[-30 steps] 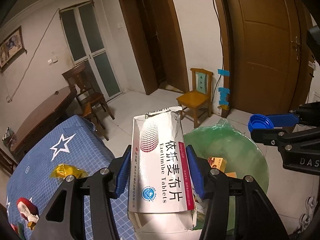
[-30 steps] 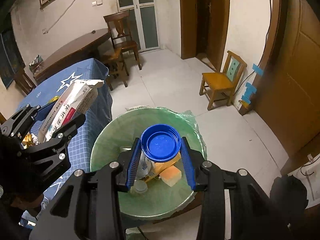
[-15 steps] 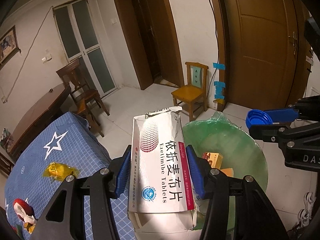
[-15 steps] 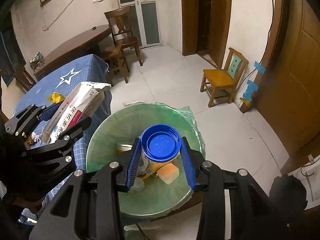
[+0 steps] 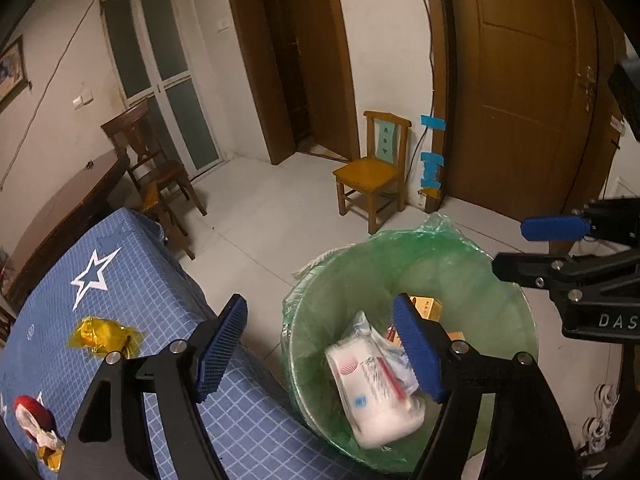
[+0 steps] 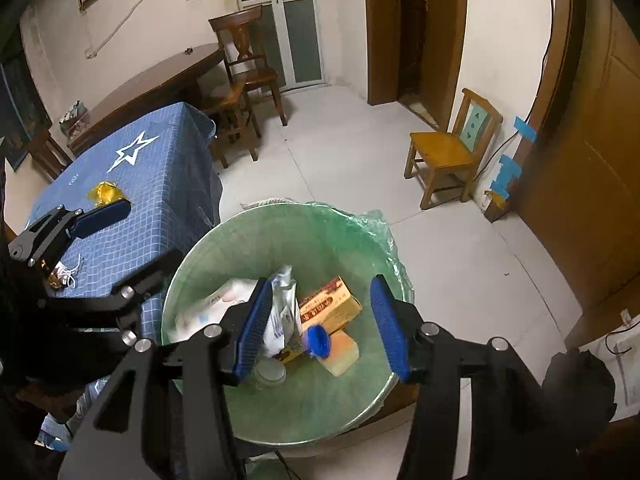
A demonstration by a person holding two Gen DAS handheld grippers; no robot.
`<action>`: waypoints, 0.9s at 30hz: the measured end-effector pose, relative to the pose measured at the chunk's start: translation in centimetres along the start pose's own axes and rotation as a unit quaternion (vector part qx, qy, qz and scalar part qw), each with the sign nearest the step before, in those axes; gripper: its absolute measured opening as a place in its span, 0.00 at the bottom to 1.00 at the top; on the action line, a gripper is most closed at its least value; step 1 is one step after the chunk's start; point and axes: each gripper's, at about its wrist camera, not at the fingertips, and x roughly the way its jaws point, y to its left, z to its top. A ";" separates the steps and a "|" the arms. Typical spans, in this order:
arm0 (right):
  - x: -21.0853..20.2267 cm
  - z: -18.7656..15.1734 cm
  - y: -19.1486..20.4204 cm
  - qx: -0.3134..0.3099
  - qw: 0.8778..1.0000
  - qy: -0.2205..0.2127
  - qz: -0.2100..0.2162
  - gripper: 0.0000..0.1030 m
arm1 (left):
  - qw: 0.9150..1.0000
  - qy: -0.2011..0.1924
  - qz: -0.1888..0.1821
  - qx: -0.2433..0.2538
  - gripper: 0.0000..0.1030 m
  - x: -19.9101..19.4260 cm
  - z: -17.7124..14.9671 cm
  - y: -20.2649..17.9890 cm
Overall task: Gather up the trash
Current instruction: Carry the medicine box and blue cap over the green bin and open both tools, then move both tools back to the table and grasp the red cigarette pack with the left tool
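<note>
In the left wrist view, the left gripper [image 5: 320, 344] is seen at lower centre with its jaws spread wide and nothing between them, held over the near rim of the bin [image 5: 516, 312] so that anything let go lands inside. The box [image 5: 372, 384] lies tilted in the bin at lower right of centre, partly hidden by the right finger. On the table [image 5: 160, 292] at lower left, a yellow wrapper [image 5: 104, 338] lies uncollected; further scraps at the frame's lower left edge are cut off and cannot be identified. The right gripper is seen at the right edge, only partly in frame. In the right wrist view, the right gripper [image 6: 320, 324] is seen at lower centre, likewise spread and empty, directly above the bin. The cap [image 6: 316, 341] rests at centre among cartons and packets. The box appears only as a blurred pale shape behind the left finger. The bin's bottom is hidden by the contents.
</note>
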 end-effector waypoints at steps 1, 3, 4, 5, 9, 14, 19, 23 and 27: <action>0.1 0.0 -0.1 0.001 1.000 0.000 0.000 0.48 | 1.000 0.001 0.001 -0.005 0.74 0.0 0.0 0.4; 0.1 -0.2 -0.2 0.005 1.000 0.000 0.002 0.48 | 1.000 0.001 0.001 -0.013 0.74 0.0 -0.1 0.7; 0.1 -0.2 -0.2 0.006 1.000 0.000 0.003 0.48 | 1.000 0.000 0.002 -0.018 0.74 -0.2 -0.2 1.1; 0.1 -0.3 -0.2 0.007 1.000 -0.001 0.004 0.48 | 1.000 0.000 0.004 -0.020 0.74 -0.2 -0.1 1.1; 0.0 -0.7 0.0 0.005 1.000 -0.004 0.006 0.48 | 0.999 -0.006 0.014 -0.032 0.74 -1.2 -0.7 2.0; -0.9 -0.9 1.0 0.006 1.000 -0.025 0.014 0.48 | 0.999 -0.012 0.031 -0.043 0.74 -2.5 -1.6 3.1; -2.5 -1.2 2.9 -0.004 0.997 -0.073 0.011 0.48 | 0.997 -0.023 0.047 -0.060 0.75 -5.0 -3.0 4.9; -3.7 -1.7 5.7 -0.028 0.992 -0.123 -0.001 0.48 | 0.994 -0.033 0.066 -0.077 0.75 -7.5 -5.1 6.8; -4.9 -2.8 9.8 -0.062 0.983 -0.175 0.009 0.48 | 0.990 -0.043 0.087 -0.098 0.76 -10.4 -8.1 9.1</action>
